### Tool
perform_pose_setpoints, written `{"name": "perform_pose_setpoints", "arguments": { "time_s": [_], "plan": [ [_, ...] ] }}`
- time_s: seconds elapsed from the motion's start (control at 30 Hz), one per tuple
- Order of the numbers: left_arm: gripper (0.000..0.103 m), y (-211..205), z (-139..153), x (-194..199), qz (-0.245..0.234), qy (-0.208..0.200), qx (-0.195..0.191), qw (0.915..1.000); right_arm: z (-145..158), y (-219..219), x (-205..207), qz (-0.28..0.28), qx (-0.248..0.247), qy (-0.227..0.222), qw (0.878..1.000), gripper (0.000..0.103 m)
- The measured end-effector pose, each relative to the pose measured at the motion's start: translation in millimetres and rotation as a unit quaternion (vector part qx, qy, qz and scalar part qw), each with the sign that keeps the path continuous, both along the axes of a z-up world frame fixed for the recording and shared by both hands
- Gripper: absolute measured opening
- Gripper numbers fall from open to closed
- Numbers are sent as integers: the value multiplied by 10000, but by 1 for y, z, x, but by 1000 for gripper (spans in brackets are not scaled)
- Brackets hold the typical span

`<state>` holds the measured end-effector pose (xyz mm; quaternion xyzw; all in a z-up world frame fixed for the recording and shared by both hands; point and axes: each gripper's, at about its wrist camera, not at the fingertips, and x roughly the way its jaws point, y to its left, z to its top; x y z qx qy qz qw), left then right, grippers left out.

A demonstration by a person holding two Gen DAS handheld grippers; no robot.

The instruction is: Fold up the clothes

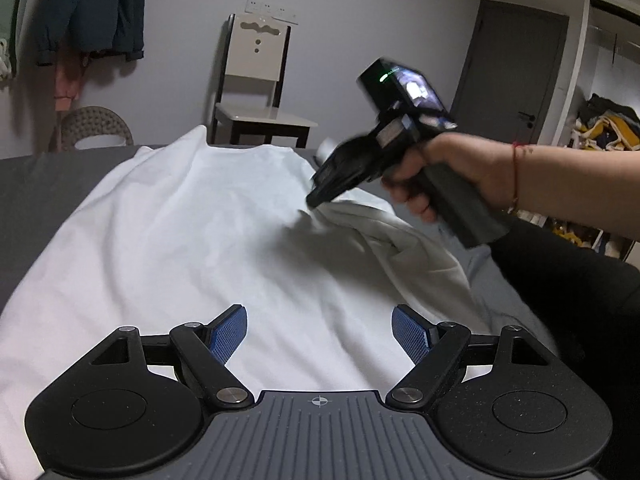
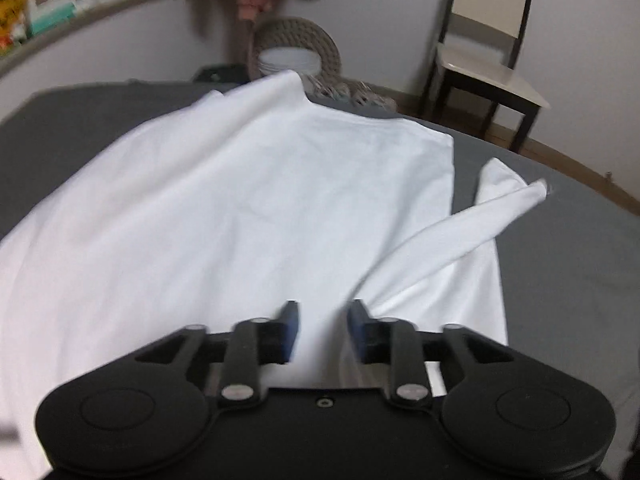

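White shirt (image 1: 192,232), right view shows sleeve (image 2: 452,236)

No readable text, labels, brands or numbers anywhere. Only sign: small crosshair mark (image 1: 319,401) on ribbed grey plate of left gripper (image 1: 319,330). Lit screen on right gripper (image 1: 416,90) too blurred to read.

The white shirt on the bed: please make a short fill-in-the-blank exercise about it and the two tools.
1. The shirt spread on the grey bed is ____ in colour.
2. The left tool hovers over the shirt with its jaws ____.
3. Against the wall behind the bed stands a ____ with a pale seat.
4. The right tool is held in a person's ____.

Missing words: white; open; chair; hand
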<state>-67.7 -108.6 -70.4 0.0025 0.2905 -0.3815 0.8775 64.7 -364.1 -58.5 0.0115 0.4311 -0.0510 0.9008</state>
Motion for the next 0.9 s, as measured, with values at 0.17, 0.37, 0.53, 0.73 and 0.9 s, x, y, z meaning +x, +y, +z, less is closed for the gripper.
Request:
{"name": "perform_pose_setpoints", "arguments": {
  "time_s": [0.17,0.37,0.53,0.73,0.9],
  "plan": [
    [80,0,0,3,-57,189,-88,9998,18,-80,-21,-1041,621,-702,9901,32],
    [80,-11,-1,2,-219,182,-75,9996,-13,-198,-1,-2677,1791,-388,9459,21],
    [80,-17,-8,2,-249,254,29,9994,-27,-209,35,-2750,2136,-552,9358,22],
    [80,-21,-13,7,-215,303,82,9993,-17,-178,74,-2314,1245,-686,9624,1],
    [80,-19,-15,7,-202,415,-13,9989,2,-135,96,-847,1521,-486,9835,2]
  ]
}}
